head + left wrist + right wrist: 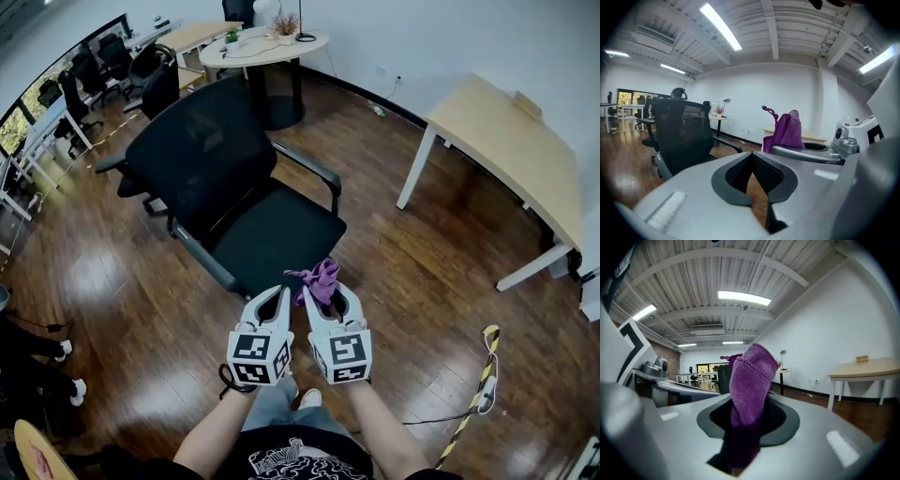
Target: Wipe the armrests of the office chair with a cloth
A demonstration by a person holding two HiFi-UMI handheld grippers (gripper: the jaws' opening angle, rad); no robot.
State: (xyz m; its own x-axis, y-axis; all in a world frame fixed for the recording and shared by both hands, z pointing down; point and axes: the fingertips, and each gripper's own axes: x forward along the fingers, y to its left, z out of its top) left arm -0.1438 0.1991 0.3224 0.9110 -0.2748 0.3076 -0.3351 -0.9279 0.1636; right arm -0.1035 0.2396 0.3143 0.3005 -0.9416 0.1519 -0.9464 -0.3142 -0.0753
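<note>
A black mesh office chair [220, 178] stands in front of me, its seat facing me, with one armrest [314, 171] on the right and another armrest [202, 258] on the near left. My right gripper [325, 292] is shut on a purple cloth [320, 278], which sticks up past the jaws [751, 376]. It hovers just short of the seat's front edge. My left gripper [269, 298] is beside it, shut and empty, its tips touching. In the left gripper view the chair [679, 133] is to the left and the cloth [785, 132] to the right.
A round white table [262, 47] with a plant and lamp stands behind the chair. A long wooden desk [511, 150] is at the right. More office chairs [150, 75] and desks line the far left. A yellow-black cable [478, 384] lies on the wood floor at the lower right.
</note>
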